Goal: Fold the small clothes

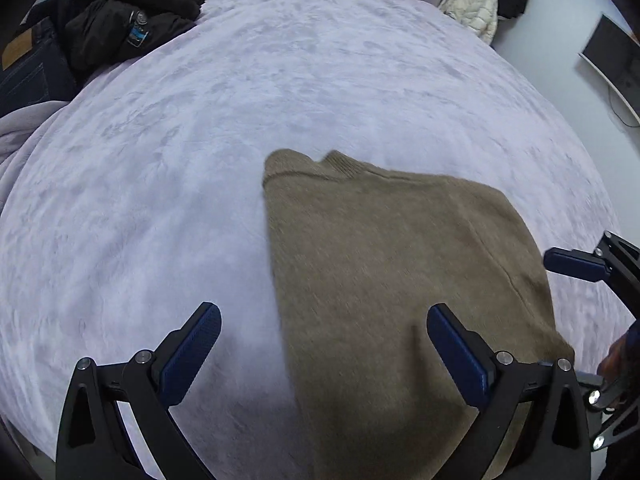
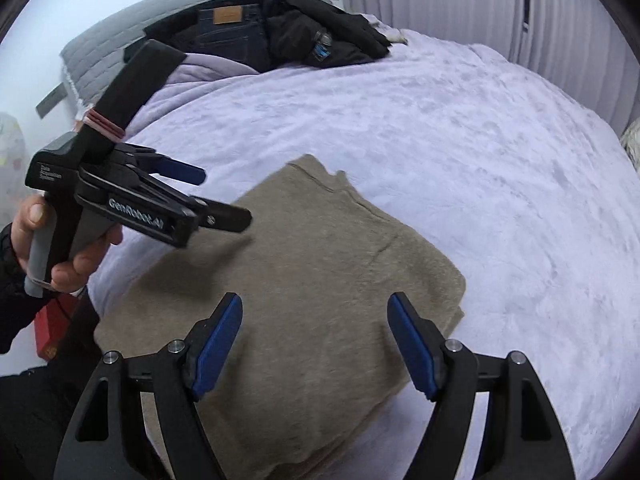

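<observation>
two wrist cameras look down on a bed covered with a pale lilac plush blanket (image 1: 200,160). a folded tan knit sweater (image 1: 380,260) lies flat on the blanket near its front edge, ribbed collar pointing toward the far side.

the left gripper (image 1: 324,352) hangs above the sweater's left edge, blue pads spread wide, gripping nothing. the right gripper (image 2: 316,344) hangs above the sweater's near right part, its jaws also parted and empty.

only the right wrist view shows the person's left hand (image 2: 60,256) wrapped around the left tool's grey handle, a dark sleeve, a red box (image 2: 50,332) low at the left, and a grey quilted headboard (image 2: 128,28). only the left wrist view shows a cream puffer jacket (image 1: 476,4) and a dark monitor (image 1: 612,60) at the far right.

both views show a heap of black clothing (image 2: 320,36) and dark blue jeans (image 2: 232,36) with a tan waist patch at the head of the bed.

white lettering on the left tool reads "genrobot.ai"; smaller print behind it is too blurred to read.
</observation>
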`<state>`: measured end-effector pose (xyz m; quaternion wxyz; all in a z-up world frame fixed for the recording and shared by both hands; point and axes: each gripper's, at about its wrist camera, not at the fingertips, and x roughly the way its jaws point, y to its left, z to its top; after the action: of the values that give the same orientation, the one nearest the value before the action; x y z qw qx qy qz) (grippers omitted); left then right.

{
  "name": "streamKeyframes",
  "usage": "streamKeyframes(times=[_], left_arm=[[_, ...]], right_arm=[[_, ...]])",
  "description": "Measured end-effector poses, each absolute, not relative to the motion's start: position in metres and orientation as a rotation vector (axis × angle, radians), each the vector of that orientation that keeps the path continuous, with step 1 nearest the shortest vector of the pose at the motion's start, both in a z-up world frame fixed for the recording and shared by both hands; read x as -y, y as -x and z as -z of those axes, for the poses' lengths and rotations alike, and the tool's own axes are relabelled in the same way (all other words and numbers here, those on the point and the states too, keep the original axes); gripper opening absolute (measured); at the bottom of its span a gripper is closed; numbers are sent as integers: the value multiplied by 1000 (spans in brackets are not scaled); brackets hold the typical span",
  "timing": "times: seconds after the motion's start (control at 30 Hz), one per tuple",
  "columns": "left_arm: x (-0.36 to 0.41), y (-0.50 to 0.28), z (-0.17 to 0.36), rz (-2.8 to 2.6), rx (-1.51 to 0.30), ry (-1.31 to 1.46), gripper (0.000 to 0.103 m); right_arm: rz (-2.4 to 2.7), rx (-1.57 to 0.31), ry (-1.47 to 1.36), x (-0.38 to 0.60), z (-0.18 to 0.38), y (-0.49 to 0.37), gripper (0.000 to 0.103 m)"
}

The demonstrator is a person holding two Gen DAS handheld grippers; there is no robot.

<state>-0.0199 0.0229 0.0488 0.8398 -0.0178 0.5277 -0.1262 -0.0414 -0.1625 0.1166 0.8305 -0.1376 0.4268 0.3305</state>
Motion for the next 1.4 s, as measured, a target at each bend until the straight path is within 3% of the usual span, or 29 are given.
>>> streamKeyframes(times=[0.17,0.3,0.5,0.77,1.07,1.4], left_arm=[[-18,32,-27,201,-1139,-40,103],[-39,55,-30,225,-1111,-2,103],[-48,97,-66,242,-1022,11,103],[-29,128,-51,211,-1019,-175,103],[-45,132,-23,204,-1073,-146,103],[-47,139,-22,216,-1072,-143,103]], right_arm=[[-704,-937,481,131,-84,70,78],[-698,-921,440,157,-80,90,79],[-581,-946,430,186,-82,115,80],[-683,-728,471,138,-116,163,80],[-716,-861,479,126,-57,156,79],[-675,-856,487,159,-50,179,80]])
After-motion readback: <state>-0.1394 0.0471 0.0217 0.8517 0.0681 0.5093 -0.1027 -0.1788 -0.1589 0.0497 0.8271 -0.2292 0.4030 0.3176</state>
